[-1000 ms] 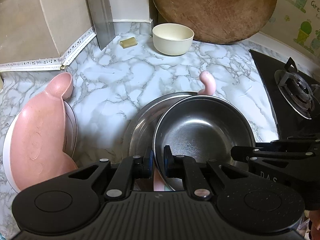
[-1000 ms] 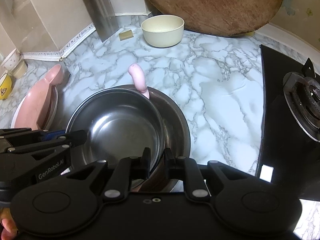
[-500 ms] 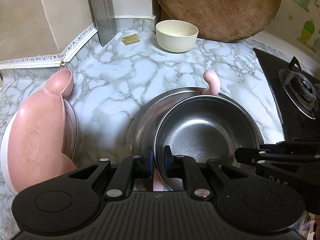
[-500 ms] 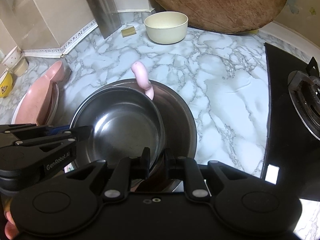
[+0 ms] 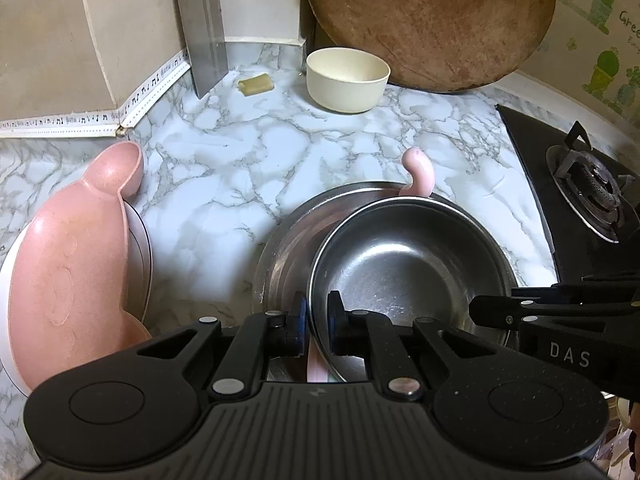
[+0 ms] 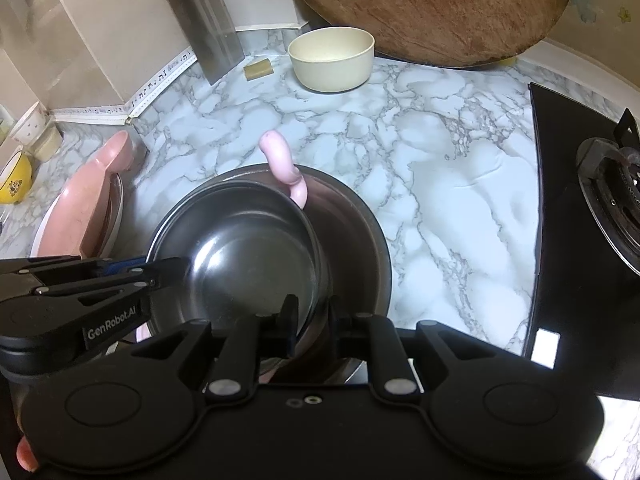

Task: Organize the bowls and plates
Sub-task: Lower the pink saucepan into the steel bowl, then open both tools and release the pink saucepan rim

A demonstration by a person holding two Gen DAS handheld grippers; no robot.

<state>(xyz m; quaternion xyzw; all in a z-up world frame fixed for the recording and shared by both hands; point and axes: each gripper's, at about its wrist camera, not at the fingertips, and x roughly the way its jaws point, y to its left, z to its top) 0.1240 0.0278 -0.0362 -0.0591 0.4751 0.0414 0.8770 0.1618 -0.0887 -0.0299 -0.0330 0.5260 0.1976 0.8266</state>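
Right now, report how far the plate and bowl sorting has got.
Done: pink plate sits stacked on a white plate. In hand: both hand-held grippers, left and right, clamp the smaller steel bowl over the larger steel bowl. Left: cream bowl stands alone.

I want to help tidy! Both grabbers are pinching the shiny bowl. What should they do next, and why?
Probably lower the small steel bowl into the bigger steel bowl and let go: left gripper and right gripper pinch its rim right above it.
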